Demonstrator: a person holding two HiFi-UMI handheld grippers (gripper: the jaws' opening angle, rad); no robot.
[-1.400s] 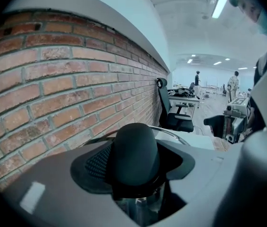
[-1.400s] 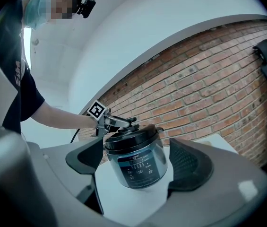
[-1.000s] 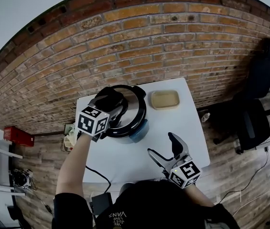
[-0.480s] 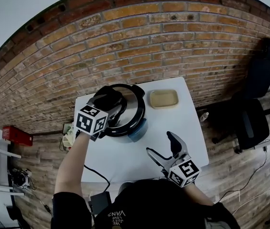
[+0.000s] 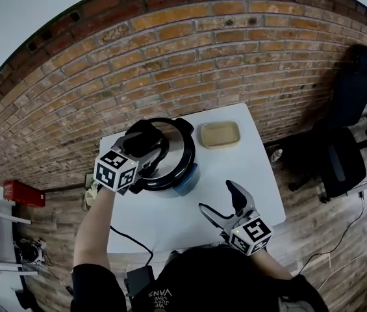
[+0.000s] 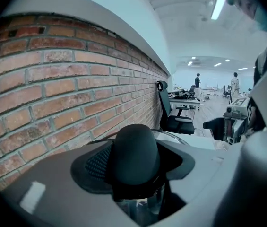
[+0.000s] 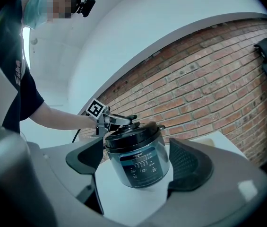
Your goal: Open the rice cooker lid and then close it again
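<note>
The rice cooker (image 7: 138, 161) has a blue-grey body, with a dark front panel bearing small white print. Its lid (image 5: 178, 156) is glossy black with a silver rim, and the lid handle (image 6: 135, 155) is matt black. The counter (image 5: 189, 216) is plain white, and the tray (image 5: 220, 134) at its far right is tan. The brick wall (image 5: 170, 57) is red-brown, gridded with pale mortar. The left gripper (image 5: 145, 140) and right gripper (image 5: 221, 200) have black fingers (image 7: 190, 162) with dotted pads. Their cubes (image 5: 115, 170) are white with black square markers. The chair (image 5: 342, 164) is black.
</note>
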